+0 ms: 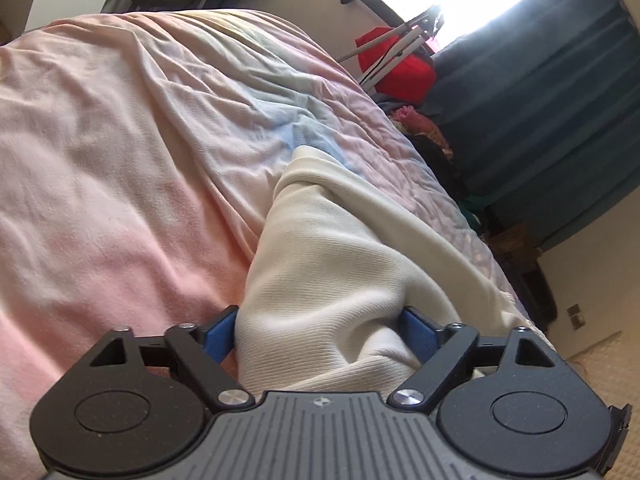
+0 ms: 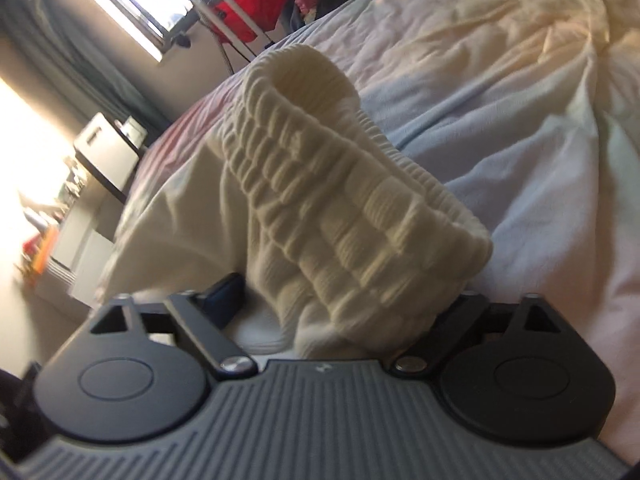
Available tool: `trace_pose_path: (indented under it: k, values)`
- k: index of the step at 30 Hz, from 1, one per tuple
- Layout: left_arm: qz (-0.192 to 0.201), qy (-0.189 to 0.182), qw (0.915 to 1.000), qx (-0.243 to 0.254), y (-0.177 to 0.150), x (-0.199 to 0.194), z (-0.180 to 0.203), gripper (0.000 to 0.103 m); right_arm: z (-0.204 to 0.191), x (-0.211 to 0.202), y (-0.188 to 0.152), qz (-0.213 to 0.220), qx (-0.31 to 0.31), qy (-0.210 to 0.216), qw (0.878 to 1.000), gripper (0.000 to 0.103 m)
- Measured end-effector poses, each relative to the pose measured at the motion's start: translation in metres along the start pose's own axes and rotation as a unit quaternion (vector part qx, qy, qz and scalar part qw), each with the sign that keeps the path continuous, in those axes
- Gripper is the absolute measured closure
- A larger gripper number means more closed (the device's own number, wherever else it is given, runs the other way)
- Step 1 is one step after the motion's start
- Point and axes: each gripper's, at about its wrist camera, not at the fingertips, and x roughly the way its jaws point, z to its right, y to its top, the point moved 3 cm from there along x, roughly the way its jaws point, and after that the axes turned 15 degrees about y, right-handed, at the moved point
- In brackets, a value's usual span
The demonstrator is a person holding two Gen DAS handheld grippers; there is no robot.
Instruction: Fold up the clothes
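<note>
A cream knit garment (image 1: 332,264) lies on the bed and runs away from my left gripper (image 1: 320,332). The blue fingers (image 1: 218,336) stand on either side of a bunched fold of it and pinch it. In the right wrist view the same garment's ribbed elastic waistband (image 2: 340,200) rises up, curled over at the top. My right gripper (image 2: 340,304) is shut on the waistband's lower part; its left blue finger (image 2: 226,296) shows, the right one is hidden by cloth.
The bed carries a crumpled pink and pale blue sheet (image 1: 120,160). Beyond the bed edge are a red bag (image 1: 396,68), a white stand (image 1: 404,40), dark blue curtains (image 1: 540,120), a bright window and piled clothes (image 1: 420,124). A desk with clutter (image 2: 100,160) stands at the left.
</note>
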Motion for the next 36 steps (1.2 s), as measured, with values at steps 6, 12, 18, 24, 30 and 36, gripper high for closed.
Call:
trace_pose_path:
  k: [6, 12, 18, 24, 30, 36]
  values:
    - [0.02, -0.011, 0.9997, 0.006, -0.001, -0.01, 0.001, 0.054, -0.02, -0.027, 0.001, 0.034, -0.015, 0.021, 0.999, 0.06]
    - [0.069, -0.048, 0.996, 0.032, 0.001, -0.052, 0.027, 0.072, -0.054, -0.07, 0.012, 0.052, -0.045, 0.059, 0.996, 0.066]
    - [0.089, -0.093, 0.9889, 0.074, -0.016, -0.078, 0.112, 0.073, -0.056, -0.146, 0.054, 0.102, -0.061, 0.071, 0.99, 0.067]
    - [0.077, -0.132, 0.9805, 0.124, -0.034, -0.047, 0.265, 0.073, -0.003, -0.212, 0.129, 0.167, -0.028, 0.031, 0.985, 0.067]
    - [0.037, -0.145, 0.9746, 0.167, -0.05, 0.023, 0.415, 0.073, 0.077, -0.249, 0.207, 0.225, 0.032, -0.022, 0.974, 0.067]
    - [0.017, -0.141, 0.967, 0.211, -0.082, 0.118, 0.492, 0.073, 0.163, -0.23, 0.242, 0.26, 0.068, -0.06, 0.961, 0.067]
